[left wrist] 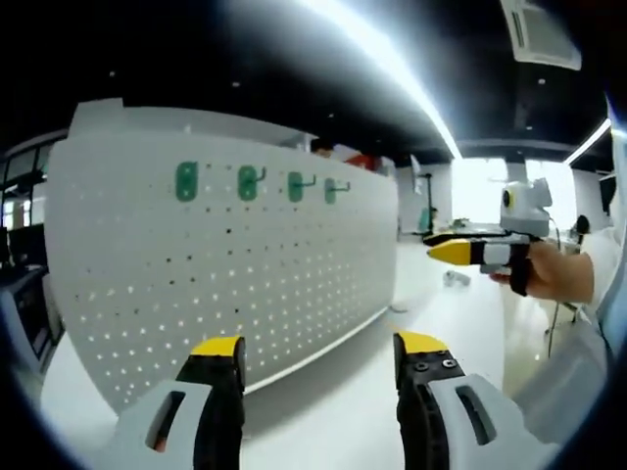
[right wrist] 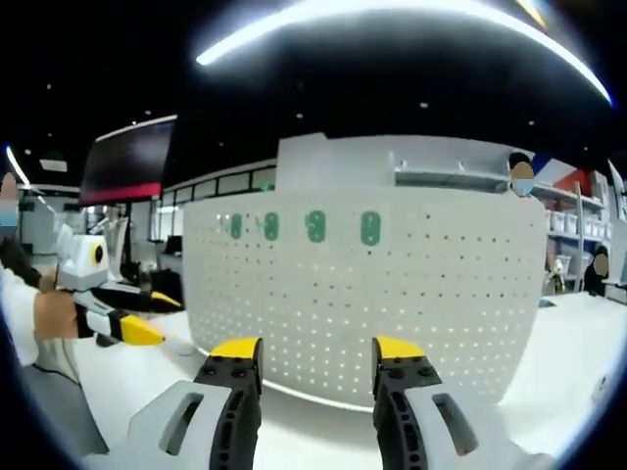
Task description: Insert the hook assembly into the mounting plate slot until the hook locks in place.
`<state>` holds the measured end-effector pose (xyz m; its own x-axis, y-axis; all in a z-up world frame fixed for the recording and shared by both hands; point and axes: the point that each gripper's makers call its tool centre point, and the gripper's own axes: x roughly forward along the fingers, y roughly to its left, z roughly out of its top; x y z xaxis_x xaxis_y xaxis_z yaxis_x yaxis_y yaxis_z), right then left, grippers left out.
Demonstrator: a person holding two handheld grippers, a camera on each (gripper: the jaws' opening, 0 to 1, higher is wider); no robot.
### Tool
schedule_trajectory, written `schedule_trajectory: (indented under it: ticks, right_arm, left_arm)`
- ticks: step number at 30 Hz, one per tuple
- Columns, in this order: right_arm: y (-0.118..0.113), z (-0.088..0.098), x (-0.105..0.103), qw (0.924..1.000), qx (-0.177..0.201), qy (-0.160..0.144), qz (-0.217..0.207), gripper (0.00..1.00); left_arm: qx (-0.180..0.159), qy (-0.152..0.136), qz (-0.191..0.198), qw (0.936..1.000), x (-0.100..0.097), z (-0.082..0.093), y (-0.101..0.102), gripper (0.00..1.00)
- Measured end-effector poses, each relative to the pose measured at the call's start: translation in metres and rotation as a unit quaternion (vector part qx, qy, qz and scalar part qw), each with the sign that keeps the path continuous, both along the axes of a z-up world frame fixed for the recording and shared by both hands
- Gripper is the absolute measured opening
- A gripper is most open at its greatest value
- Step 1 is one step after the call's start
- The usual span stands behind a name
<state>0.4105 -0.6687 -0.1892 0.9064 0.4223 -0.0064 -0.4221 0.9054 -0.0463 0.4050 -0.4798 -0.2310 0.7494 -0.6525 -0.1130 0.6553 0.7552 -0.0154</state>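
A white pegboard mounting plate [left wrist: 225, 284] stands upright on the table. Four green hook assemblies sit in a row near its top, from the leftmost [left wrist: 186, 181] to the rightmost [left wrist: 333, 190]. My left gripper [left wrist: 319, 345] is open and holds nothing, a short way in front of the board. The right gripper [left wrist: 480, 253] comes in from the right, held by a hand [left wrist: 554, 272]. In the right gripper view the same board [right wrist: 392, 294] faces me with the green hooks [right wrist: 314, 225] along its top. My right gripper [right wrist: 315, 349] is open and holds nothing. The left gripper [right wrist: 127, 328] shows at the left.
The board stands on a white table [left wrist: 431, 313]. A small object [left wrist: 456, 279] lies on the table beyond the board's right end. Shelving [right wrist: 573, 225] stands at the back right, and a dark screen [right wrist: 127, 162] hangs at the back left.
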Motion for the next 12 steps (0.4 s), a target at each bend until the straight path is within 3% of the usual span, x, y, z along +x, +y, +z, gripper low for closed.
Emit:
schedule_trajectory:
  ticks: [5,12]
  right_arm:
    - [0.002,0.001,0.000,0.9998,0.013,-0.003,0.012,0.56]
    - [0.012,0.014,-0.001,0.9987,0.036,-0.024,0.028,0.78]
  left_arm:
    - [-0.005,0.001,-0.005,1.0000,-0.010,-0.002,0.002,0.75]
    - [-0.014,-0.017,-0.015,0.9996,-0.011,0.008,-0.001,0.85]
